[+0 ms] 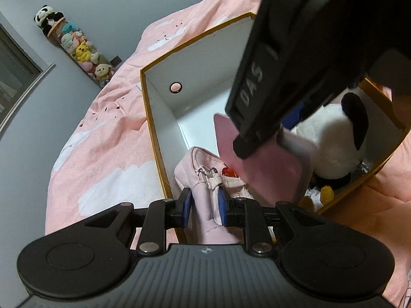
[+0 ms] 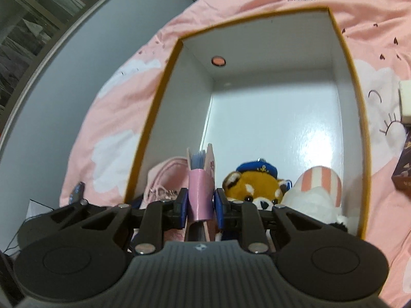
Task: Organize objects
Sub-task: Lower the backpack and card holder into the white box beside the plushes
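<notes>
Both grippers sit at lower centre of their views: left gripper [image 1: 204,206] fingers clamp the pink pouch [image 1: 205,179], right gripper [image 2: 199,205] fingers clamp the pink notebook [image 2: 201,195]. Risk: notebook tips onto the fox plush [image 2: 253,187] inside the box [image 2: 154,118] on release.

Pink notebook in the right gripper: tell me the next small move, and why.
Probably lower the pink notebook onto the box floor and open the right gripper. It is clamped upright over the box's near end, beside the pink pouch and the red panda plush, with bare floor ahead.
</notes>
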A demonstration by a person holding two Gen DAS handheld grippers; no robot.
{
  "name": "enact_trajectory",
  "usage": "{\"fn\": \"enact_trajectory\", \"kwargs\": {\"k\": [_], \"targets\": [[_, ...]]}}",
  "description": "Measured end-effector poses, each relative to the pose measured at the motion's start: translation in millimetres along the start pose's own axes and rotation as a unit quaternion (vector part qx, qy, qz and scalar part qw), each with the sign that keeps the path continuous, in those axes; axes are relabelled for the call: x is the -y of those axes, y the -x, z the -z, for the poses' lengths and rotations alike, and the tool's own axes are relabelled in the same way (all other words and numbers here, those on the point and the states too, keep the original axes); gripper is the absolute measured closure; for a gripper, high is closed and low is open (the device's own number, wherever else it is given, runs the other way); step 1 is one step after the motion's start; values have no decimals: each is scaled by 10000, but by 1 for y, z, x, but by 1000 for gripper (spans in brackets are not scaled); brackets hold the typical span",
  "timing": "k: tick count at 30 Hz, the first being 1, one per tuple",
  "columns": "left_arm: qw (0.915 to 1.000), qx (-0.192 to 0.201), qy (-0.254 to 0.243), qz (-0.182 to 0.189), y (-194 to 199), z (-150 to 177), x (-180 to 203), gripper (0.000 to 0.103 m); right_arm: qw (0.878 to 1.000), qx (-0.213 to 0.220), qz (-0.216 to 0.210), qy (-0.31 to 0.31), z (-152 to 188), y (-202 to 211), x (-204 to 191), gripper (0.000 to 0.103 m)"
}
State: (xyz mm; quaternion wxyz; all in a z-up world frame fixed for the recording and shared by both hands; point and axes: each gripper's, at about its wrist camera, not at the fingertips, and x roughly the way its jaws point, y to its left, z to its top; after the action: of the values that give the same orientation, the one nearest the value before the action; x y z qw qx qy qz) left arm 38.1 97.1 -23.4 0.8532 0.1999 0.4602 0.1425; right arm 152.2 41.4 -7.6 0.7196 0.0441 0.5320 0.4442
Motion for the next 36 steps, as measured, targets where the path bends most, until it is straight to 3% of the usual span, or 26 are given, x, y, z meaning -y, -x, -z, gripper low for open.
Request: {"fn": "enact_trajectory", "kwargs": {"k": [8,10,19,23,27,30,32,36], "targets": [[9996,99,131,215,1,3,-7,73,9994,-338,-11,-33,0,-22,-3,80],[9988,144,249,404,3,4,-13,69,9991,-431,15,-27,2,-26,-4,80],[9854,286,1010,1339,9,20,-49,68,9983,-505,229,174,2,-24,-11,77],[9796,212,1233,1575,9,23,-61,68,9981,-568,102,217,4,-25,-14,71],[9779,115,1209,1700,8,24,-62,75,9983,-538,-64,228,4,-20,-15,69],[9736,45,1228,1924,6,25,-60,76,9980,-578,-125,201,5,-19,-13,72],[9746,24,1253,1858,4,26,-60,76,9982,-562,-202,99,6,-21,-10,78],[9699,37,1462,1945,7,28,-66,76,9971,-590,-420,-212,8,-28,0,77]]}}
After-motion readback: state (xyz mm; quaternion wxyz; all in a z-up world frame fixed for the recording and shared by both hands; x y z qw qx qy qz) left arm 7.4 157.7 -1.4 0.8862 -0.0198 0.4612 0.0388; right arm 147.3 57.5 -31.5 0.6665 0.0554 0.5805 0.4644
